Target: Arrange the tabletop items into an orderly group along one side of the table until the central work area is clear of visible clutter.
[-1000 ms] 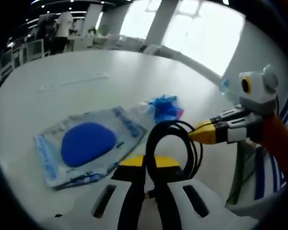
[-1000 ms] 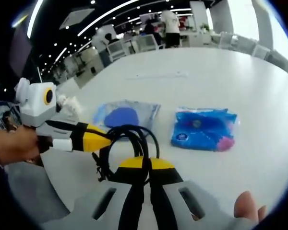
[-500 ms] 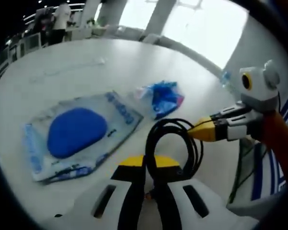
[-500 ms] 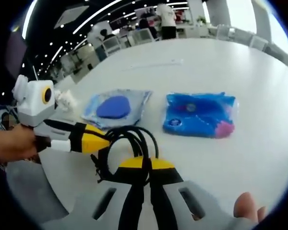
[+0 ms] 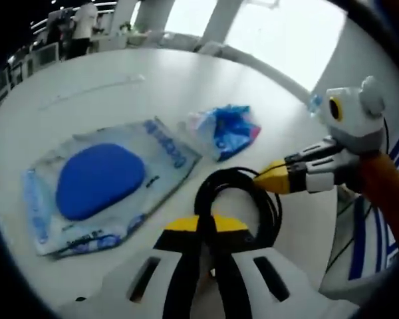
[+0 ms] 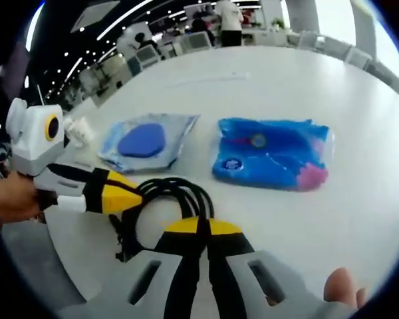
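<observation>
Both claws pinch the same coiled black cable — the left gripper and the right gripper each have their jaws pressed together on a strand at the loop's near edge, probably so the coil keeps its shape while carried. It sits low over the white table. Ahead of the left claw and to its left lies the clear pouch with a blue pad; ahead of the right claw, slightly right, lies the blue packet — both well out on the table, not yet grouped at a side.
</observation>
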A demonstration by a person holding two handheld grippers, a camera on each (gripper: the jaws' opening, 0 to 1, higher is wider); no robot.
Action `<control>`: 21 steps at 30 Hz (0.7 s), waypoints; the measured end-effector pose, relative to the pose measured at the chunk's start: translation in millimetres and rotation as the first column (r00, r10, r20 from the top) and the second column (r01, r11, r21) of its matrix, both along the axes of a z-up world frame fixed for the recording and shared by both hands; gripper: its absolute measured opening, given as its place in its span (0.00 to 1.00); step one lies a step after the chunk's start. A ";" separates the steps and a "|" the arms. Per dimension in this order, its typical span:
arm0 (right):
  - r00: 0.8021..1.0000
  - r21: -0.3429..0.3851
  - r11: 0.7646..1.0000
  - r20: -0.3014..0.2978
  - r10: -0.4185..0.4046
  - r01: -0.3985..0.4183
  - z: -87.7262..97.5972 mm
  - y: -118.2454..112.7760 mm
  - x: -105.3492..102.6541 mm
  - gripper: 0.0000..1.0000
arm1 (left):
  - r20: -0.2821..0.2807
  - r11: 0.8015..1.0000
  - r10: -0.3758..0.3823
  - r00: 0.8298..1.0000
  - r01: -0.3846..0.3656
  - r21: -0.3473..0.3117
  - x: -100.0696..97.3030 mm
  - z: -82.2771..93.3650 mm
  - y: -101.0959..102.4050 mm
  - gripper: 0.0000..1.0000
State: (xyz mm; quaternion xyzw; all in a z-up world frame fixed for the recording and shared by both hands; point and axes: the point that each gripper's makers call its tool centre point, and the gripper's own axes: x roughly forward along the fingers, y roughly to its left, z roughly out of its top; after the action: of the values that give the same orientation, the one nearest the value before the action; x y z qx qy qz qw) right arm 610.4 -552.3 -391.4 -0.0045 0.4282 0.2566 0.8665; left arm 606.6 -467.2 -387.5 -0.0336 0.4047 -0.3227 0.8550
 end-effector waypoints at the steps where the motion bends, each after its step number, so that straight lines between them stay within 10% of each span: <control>1: 1.000 0.000 1.000 -0.001 0.000 0.000 -0.7 -0.2 1.1 0.03 | 0.000 1.000 0.002 1.000 -0.002 0.000 0.8 -0.5 0.0 0.02; 21: 1.000 -0.024 1.000 -0.001 0.006 -0.006 -5.4 0.1 5.5 0.03 | 0.029 1.000 -0.014 0.999 0.013 0.026 3.5 -4.8 -1.0 0.04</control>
State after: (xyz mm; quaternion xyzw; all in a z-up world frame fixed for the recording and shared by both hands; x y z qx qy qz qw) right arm 615.9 -552.1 -396.8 -0.0160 0.4318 0.2542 0.8652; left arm 610.1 -468.2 -392.3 -0.0149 0.3965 -0.3237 0.8589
